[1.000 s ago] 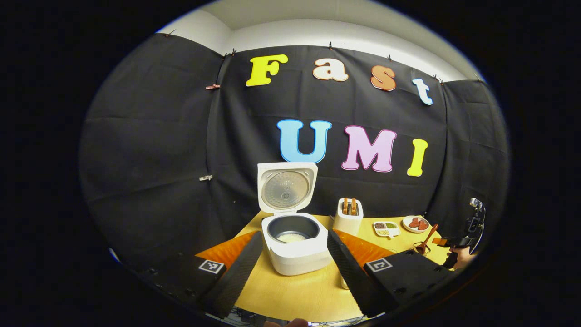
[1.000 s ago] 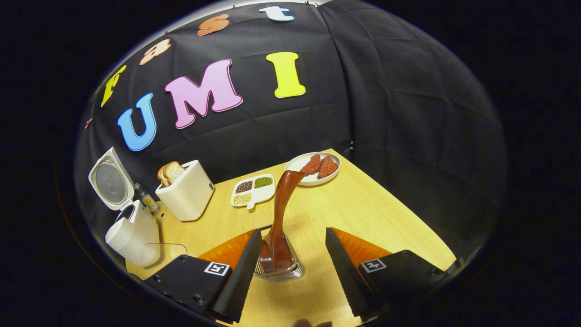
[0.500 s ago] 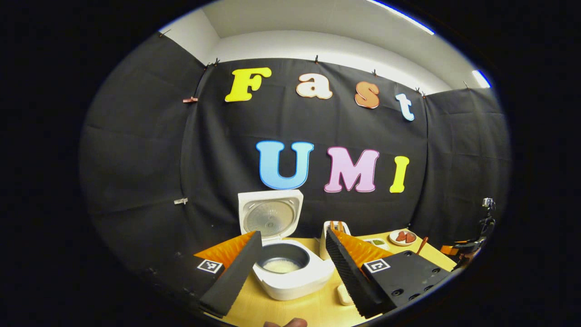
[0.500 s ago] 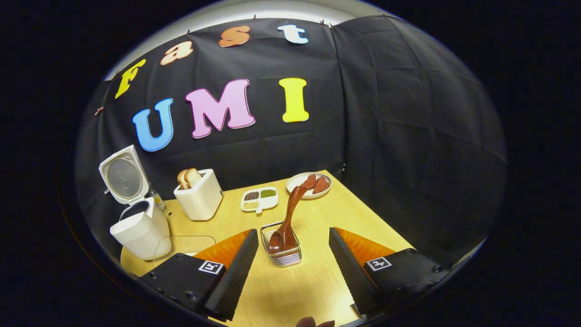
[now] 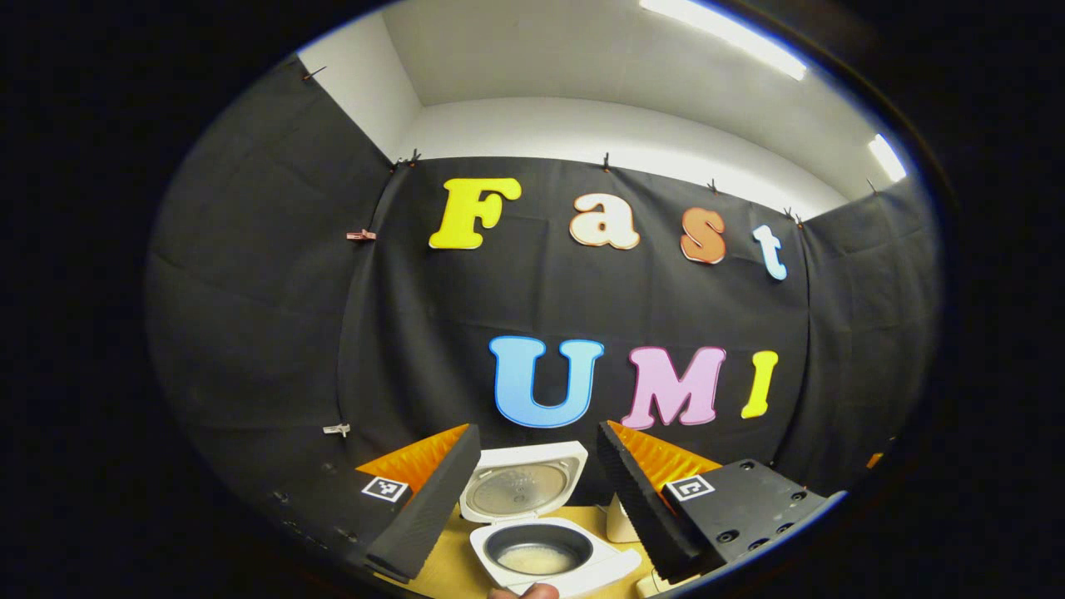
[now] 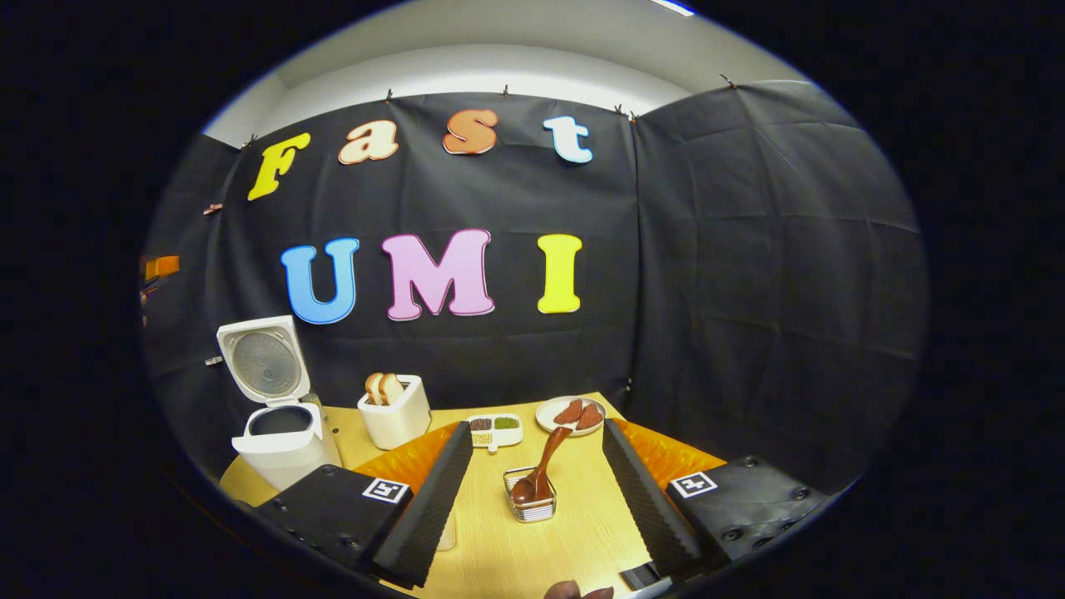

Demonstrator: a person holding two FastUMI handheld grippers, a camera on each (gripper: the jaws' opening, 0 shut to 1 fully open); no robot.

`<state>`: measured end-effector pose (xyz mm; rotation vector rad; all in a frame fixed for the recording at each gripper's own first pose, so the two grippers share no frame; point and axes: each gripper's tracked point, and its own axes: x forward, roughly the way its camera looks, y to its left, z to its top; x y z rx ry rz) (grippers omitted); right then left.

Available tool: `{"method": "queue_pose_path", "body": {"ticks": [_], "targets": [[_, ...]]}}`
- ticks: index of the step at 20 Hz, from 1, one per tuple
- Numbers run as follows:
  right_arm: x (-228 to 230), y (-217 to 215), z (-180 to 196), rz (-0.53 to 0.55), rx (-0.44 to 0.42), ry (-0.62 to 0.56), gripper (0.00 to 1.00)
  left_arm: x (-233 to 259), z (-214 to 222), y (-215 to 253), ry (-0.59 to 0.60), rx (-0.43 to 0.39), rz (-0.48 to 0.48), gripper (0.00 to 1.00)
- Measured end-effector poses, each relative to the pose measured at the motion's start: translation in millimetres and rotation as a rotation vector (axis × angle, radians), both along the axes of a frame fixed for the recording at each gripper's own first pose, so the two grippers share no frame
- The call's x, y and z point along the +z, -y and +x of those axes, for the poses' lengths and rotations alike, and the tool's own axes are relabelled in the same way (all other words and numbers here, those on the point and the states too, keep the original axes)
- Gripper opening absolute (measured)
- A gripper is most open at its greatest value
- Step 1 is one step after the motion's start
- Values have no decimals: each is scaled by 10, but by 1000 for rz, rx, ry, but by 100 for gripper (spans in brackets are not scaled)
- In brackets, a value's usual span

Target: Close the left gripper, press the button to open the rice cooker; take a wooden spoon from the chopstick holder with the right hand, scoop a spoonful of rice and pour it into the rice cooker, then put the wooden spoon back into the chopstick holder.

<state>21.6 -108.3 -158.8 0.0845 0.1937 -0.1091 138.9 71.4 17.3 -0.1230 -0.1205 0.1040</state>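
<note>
Left gripper (image 5: 539, 499): fingers spread wide, holding nothing
Right gripper (image 6: 537, 499): fingers wide apart, holding nothing
Wooden spoon (image 6: 545, 466): in chopstick holder (image 6: 530, 505), leaning toward 1 o'clock
Rice cooker (image 5: 541, 532): lid up

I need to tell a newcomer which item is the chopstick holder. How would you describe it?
On the light wooden table, look in front of the white toaster and white divided dish. The small square wire chopstick holder is the only metal basket, with a brown wooden spoon leaning out.

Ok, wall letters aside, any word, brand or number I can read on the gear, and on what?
Rice cooker lid: faint marks inside, too small to read.
Square tags beside the fingers: coded patterns, no words.
Toaster: no print visible.
Nothing else readable.
</note>
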Motion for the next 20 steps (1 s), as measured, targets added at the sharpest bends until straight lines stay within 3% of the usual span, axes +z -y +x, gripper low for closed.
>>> {"method": "queue_pose_path", "body": {"ticks": [4,11,16,20], "targets": [[274,-253,-45,-26,49,47,98,134,558,-172,46,0,-52,95],[289,-297,-117,-70,46,42,99,-519,1804,-359,-98,29,4,95],[391,-285,17,-45,-29,67,99,-1106,2520,-439,-223,9,69,95],[279,-332,63,-27,-11,42,99,-1344,2837,-441,-291,21,172,95]]}}
